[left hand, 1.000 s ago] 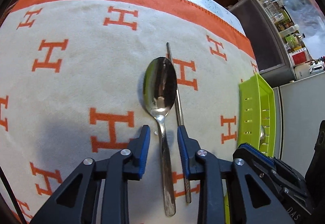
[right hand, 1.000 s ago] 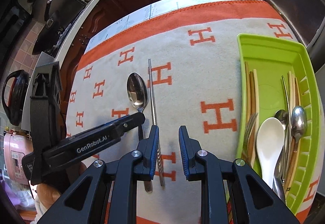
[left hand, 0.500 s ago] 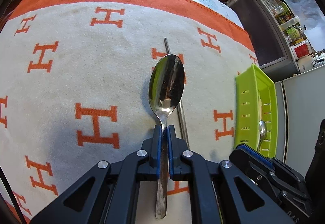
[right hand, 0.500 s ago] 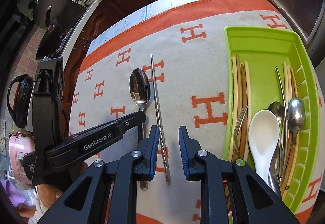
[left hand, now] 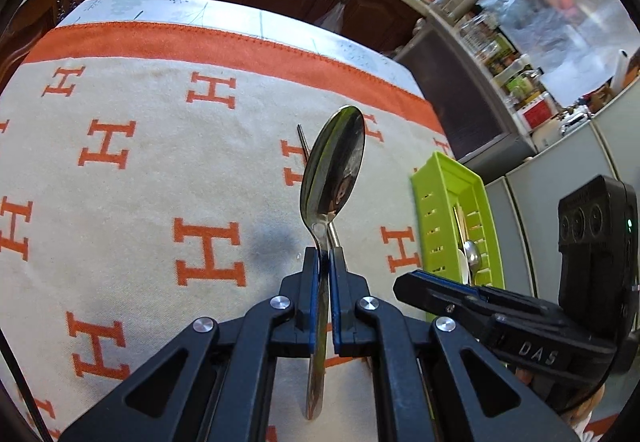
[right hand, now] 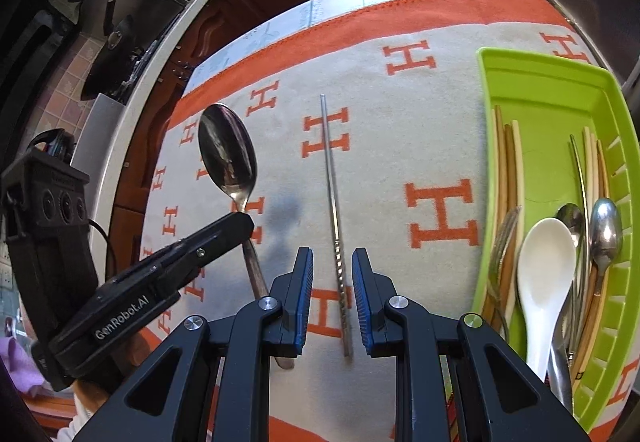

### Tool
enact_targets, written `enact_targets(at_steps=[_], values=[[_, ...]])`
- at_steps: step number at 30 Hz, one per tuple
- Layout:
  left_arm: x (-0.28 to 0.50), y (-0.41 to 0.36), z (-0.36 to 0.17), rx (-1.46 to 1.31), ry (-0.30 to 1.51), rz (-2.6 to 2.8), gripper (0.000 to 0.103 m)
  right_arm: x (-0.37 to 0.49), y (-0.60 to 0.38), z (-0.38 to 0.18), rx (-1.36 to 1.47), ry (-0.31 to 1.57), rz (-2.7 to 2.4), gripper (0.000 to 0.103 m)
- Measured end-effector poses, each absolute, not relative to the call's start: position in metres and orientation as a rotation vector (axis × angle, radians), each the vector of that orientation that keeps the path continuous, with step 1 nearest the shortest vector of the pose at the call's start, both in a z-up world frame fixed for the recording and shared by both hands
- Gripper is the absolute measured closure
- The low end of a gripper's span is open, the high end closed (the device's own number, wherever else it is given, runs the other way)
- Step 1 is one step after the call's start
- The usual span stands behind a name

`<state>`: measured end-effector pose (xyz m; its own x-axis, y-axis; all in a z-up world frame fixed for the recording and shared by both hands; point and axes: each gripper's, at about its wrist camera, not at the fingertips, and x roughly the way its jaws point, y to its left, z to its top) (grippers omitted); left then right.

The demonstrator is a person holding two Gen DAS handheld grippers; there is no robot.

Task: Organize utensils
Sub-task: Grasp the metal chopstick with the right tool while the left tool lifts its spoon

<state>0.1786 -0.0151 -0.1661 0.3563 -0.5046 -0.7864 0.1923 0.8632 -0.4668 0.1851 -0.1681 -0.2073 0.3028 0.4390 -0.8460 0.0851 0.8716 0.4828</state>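
My left gripper (left hand: 324, 266) is shut on the handle of a metal spoon (left hand: 334, 169), which hangs clear of the cloth with its bowl pointing away and its shadow below. In the right wrist view the spoon (right hand: 228, 153) shows at the left, held by the left gripper (right hand: 240, 222). A metal chopstick (right hand: 331, 177) lies on the cloth. My right gripper (right hand: 331, 270) straddles its near, twisted end with the jaws apart and not pressing on it. A green tray (right hand: 540, 81) stands at the right.
The tray holds wooden chopsticks, a white ladle-shaped spoon (right hand: 544, 266), a fork and several metal spoons. A beige cloth with orange H marks (left hand: 208, 254) covers the table. Dark cabinets and a counter with jars stand beyond the far edge.
My left gripper closed on the spoon's handle and lifted it off the cloth. The right gripper shifted so the chopstick now lies between its fingers.
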Motion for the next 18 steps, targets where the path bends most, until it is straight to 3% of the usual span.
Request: enact_targets(at_steps=[10,18], values=[[0.161,0.021,-0.174,-0.334,1.113,-0.455,0.102,0.192,-0.165,-0.208,0.511,1.265,0.254,0.083],[0.16,0.027,-0.188,-0.259,1.259,-0.365,0.102,0.213,-0.133,-0.221,0.344,1.323,0.221,0.083]])
